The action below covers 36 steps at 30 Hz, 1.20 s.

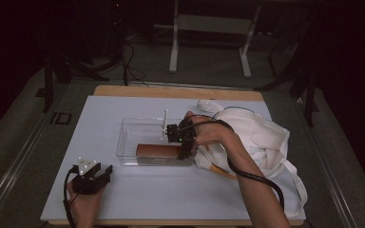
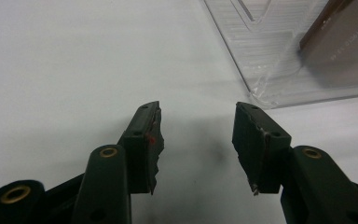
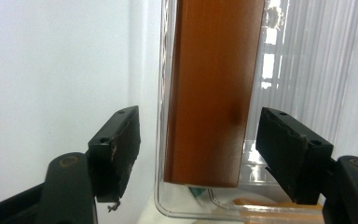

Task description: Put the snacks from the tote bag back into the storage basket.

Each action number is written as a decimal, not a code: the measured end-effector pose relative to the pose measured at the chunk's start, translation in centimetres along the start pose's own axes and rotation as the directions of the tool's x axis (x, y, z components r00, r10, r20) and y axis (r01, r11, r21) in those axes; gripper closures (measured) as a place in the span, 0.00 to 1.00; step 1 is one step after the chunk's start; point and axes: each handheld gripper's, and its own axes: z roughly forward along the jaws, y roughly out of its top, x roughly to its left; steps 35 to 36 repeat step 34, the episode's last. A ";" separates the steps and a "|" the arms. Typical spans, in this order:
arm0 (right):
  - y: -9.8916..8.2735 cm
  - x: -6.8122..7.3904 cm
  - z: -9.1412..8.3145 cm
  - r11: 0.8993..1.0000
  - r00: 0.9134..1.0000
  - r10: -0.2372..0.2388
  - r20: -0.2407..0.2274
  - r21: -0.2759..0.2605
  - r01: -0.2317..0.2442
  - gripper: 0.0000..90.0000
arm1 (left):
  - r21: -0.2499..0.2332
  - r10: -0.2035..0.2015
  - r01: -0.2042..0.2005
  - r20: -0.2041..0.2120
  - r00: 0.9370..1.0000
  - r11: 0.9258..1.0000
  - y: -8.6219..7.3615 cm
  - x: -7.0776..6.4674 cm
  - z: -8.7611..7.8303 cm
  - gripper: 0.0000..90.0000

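My right gripper [image 3: 198,144] hangs at the right end of the clear tray [image 1: 128,142], released: one jaw stands outside the tray's near wall and the other inside it, with the brown box [image 3: 212,88] between them and a gap on each side. That box [image 1: 158,150] lies inside the tray along its near wall, its end by the tray's right near corner. My left gripper [image 1: 96,174] rests on the white mat [image 1: 138,190] off the tray's left near corner, jaws spread and empty, aimed at that corner [image 2: 265,100]. White cloth [image 1: 261,137] is heaped against the tray's right side, under my right hand [image 1: 214,135].
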 end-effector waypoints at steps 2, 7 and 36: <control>-0.2 0.0 -0.2 1.000 1.000 0.007 0.003 0.003 -0.007 0.34 | 0.000 0.000 0.000 0.000 1.000 1.000 0.0 0.0 0.0 0.58; -0.8 0.1 -0.7 1.000 1.000 0.015 0.013 -0.012 -0.015 0.34 | 0.001 0.000 0.000 -0.003 1.000 1.000 0.0 0.0 0.0 0.58; -4.3 2.4 -2.7 0.988 0.995 0.056 0.079 -0.145 -0.044 0.35 | 0.013 0.006 -0.006 -0.005 1.000 1.000 0.0 -0.1 0.1 0.58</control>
